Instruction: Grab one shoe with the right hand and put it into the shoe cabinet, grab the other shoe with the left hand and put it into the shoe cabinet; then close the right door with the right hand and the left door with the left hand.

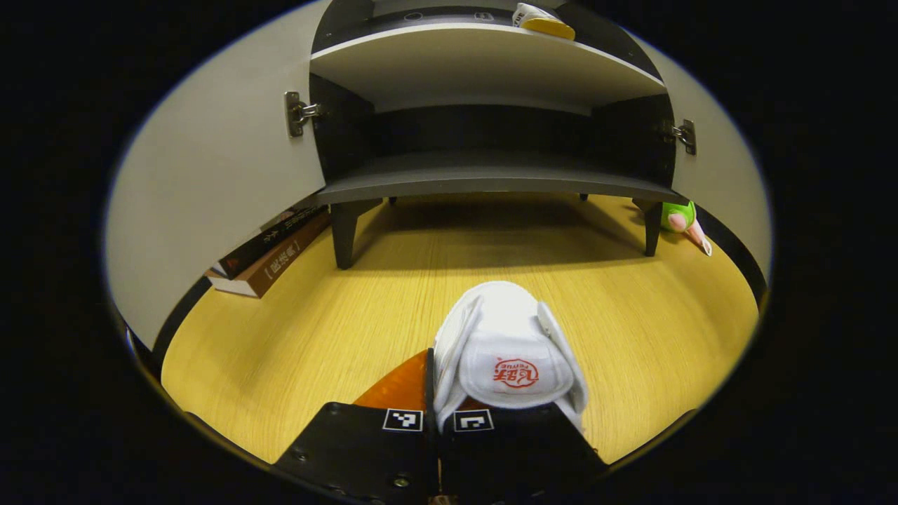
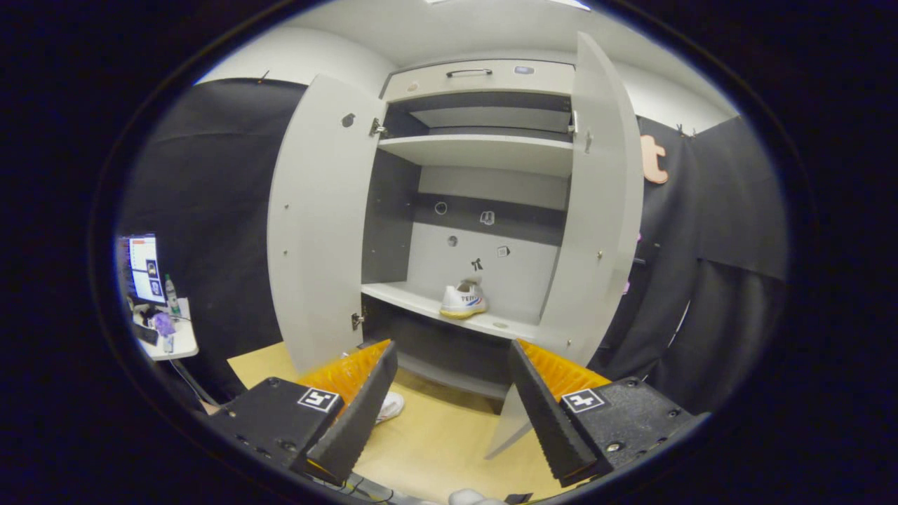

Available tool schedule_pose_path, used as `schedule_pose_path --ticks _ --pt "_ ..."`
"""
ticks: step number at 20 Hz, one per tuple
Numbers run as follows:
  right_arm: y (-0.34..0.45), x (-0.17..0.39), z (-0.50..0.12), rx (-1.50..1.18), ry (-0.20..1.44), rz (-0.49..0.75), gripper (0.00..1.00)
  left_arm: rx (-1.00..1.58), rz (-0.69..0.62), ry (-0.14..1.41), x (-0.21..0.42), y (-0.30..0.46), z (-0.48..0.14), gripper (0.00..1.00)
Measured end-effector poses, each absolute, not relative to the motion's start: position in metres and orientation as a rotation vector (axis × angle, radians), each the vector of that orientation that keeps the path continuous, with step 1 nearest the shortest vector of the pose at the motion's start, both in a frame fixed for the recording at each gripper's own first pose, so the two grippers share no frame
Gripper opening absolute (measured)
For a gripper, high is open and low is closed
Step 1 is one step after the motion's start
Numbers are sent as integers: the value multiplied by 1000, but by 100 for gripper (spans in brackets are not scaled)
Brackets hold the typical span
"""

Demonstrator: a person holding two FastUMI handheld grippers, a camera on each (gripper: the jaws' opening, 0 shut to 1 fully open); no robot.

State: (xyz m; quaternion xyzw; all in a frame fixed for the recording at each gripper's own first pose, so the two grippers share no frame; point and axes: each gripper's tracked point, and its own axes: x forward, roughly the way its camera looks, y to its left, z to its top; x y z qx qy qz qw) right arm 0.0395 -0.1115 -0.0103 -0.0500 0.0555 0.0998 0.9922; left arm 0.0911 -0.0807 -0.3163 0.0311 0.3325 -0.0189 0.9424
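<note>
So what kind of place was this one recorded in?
Most likely a staged recording booth, not a real home: black cloth hangs behind a grey shoe cabinet with both doors open, one shoe on its shelf, and a small desk with a monitor stands to one side on the wood-look floor.

Red logo on the tongue strap of the white shoe (image 1: 508, 354), characters too distorted to make out. Blue lettering on the shoe on the cabinet shelf (image 2: 463, 300), too small to read. Spine print on the brown book (image 1: 270, 266), illegible too.
</note>
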Motion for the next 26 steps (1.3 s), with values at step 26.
schedule_pose_path --ticks 26 --pt "-89 47 -12 -1 20 358 100 -3 4 329 324 -84 58 1"
